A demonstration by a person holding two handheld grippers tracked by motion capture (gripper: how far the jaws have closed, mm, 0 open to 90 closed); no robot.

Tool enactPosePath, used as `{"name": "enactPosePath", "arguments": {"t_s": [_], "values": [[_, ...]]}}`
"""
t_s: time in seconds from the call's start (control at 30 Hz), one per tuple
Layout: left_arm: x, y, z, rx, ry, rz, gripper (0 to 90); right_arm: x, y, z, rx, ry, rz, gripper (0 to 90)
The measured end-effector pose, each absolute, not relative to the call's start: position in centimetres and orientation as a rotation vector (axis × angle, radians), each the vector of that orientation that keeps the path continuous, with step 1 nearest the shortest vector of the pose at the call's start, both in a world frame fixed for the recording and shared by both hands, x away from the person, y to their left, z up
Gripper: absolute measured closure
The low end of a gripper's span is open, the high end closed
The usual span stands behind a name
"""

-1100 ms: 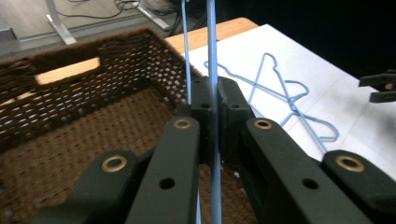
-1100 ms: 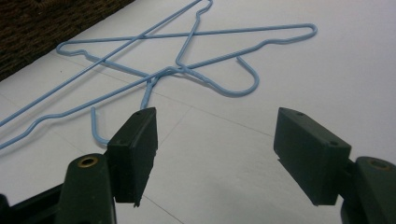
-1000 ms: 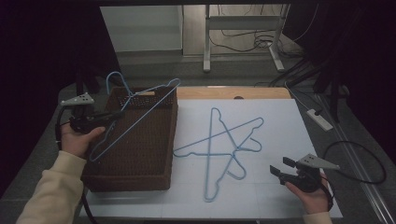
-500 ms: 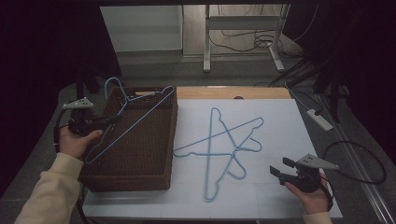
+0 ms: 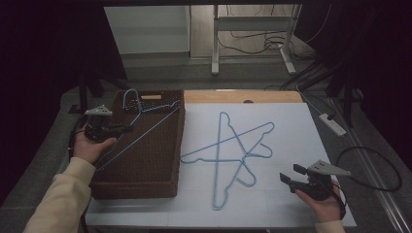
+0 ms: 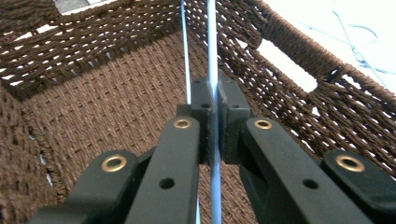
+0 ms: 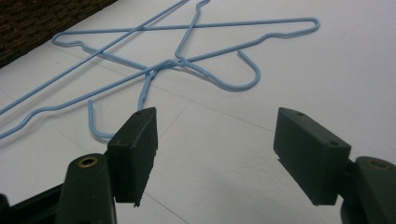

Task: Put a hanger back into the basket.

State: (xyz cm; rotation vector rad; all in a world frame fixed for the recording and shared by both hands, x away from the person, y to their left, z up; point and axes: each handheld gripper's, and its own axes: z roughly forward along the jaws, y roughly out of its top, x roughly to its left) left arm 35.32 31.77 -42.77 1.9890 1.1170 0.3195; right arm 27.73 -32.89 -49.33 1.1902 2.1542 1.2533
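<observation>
The left gripper (image 5: 124, 128) sits at nine o'clock on the table, over the near-left rim of the basket (image 5: 145, 187), its jaws pointing toward three o'clock. The left hand (image 5: 90, 145) grips it from below, the sleeved forearm running down to seven o'clock. In the left gripper view the gripper (image 6: 215, 116) has its jaws pressed together on the wire of a blue hanger (image 6: 212, 51), which passes straight up between the pads, with the woven basket floor and walls behind it. In the high view that hanger (image 5: 145, 131) lies slanted over the basket, its hook up at twelve o'clock by the far rim and its long wire dropping toward seven o'clock.

The right gripper (image 5: 289, 177) rests low at four o'clock on the white sheet (image 5: 291, 126), held in the right hand (image 5: 323, 201), jaws pointing toward nine o'clock. In the right gripper view its jaws stand wide apart with nothing between them, above bare sheet. Two more hangers (image 5: 228, 155) lie crossed at the centre of the sheet, well apart from the right gripper.
</observation>
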Motion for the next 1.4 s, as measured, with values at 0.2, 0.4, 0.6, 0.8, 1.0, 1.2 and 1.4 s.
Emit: {"name": "enactPosePath", "arguments": {"t_s": [0.2,0.4,0.6,0.8,1.0,1.2,1.4], "values": [[35.4,32.0,-44.0,2.036,1.153,0.312,86.9,27.7,-32.8,-49.3,1.185,2.160,1.248,31.3],[35.5,31.7,-44.8,2.038,1.152,0.324,86.9,27.7,-32.8,-49.4,1.188,2.161,1.246,31.3],[35.8,31.5,-45.3,2.109,1.191,0.300,86.7,27.8,-32.8,-49.4,1.188,2.165,1.244,31.3],[36.2,30.2,-46.1,2.262,1.284,0.408,86.7,27.7,-32.7,-49.4,1.185,2.170,1.244,31.2],[36.6,30.0,-46.5,2.289,1.366,0.447,86.6,27.8,-32.6,-49.5,1.183,2.181,1.239,31.1],[36.8,30.0,-46.6,2.278,1.418,0.476,83.4,27.8,-32.6,-49.5,1.180,2.187,1.238,31.1],[36.1,30.0,-45.8,2.227,1.428,0.582,54.6,27.8,-32.6,-49.5,1.182,2.187,1.237,31.0]]}}
